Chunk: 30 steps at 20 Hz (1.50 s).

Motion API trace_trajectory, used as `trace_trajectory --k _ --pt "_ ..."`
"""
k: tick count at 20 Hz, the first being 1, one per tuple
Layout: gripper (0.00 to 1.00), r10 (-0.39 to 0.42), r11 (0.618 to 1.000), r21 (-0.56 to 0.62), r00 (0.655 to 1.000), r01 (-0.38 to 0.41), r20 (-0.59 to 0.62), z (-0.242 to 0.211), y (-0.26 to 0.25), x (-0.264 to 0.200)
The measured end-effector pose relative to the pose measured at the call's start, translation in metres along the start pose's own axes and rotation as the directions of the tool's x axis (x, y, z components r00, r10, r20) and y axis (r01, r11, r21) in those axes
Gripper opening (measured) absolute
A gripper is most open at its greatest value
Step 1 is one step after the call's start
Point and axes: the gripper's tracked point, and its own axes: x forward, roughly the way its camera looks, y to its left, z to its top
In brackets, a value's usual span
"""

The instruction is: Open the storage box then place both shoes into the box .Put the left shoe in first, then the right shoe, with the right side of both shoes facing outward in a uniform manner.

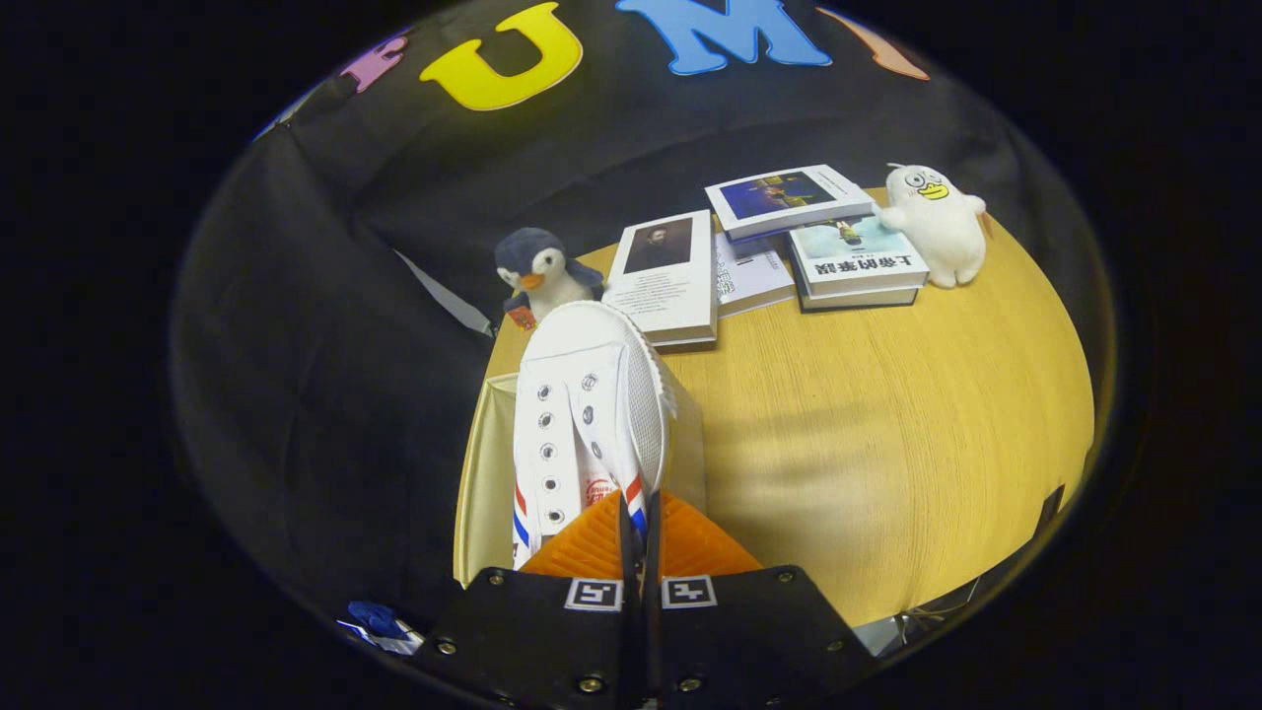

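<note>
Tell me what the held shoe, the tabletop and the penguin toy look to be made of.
Shoe, pinched by the tool: probably white canvas, matte weave, metal eyelets, a rubbery ribbed sole edge. Tabletop: wood or wood-look laminate, given its fine grain and soft sheen. Penguin toy: plush fabric, with a fuzzy outline.

Shoe in my gripper, over the box.

I hold a white canvas shoe by the edge of its opening, my gripper closed on it with both fingers pressing the thin wall between them. The shoe points away from me, toe up and far, its laces and two rows of eyelets facing left, its pale sole turned to the right. A red and blue stripe runs near the opening, just ahead of my fingers. Under and around it stands the cream box, open at the table's left edge, its wall showing to the shoe's left.
</note>
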Motion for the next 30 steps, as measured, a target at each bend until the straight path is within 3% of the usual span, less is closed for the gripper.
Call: trace_trajectory --k 9,10,11,13,14,15,22,30 --pt "0.01 -0.061 0.998 -0.029 0.997 0.059 -0.05 -0.024 0.005 0.039" --pt "0.07 -0.026 1.0 -0.018 0.999 0.026 -0.039 -0.023 0.015 0.041" --pt "0.32 -0.016 1.0 -0.012 1.0 0.015 -0.013 -0.017 0.018 0.039" --pt "0.68 0.019 1.0 -0.001 1.0 -0.019 0.024 -0.009 0.025 0.032" --pt "0.8 0.012 1.0 -0.018 0.999 -0.011 0.04 -0.004 0.023 0.028" --pt "0.99 -0.002 0.999 -0.043 0.998 0.004 0.057 -0.002 0.02 0.022" --pt "0.98 -0.053 0.981 -0.172 0.971 0.094 0.231 0.027 -0.015 -0.031" --pt "0.98 -0.133 0.951 -0.198 0.891 0.239 0.434 0.057 -0.094 -0.126"
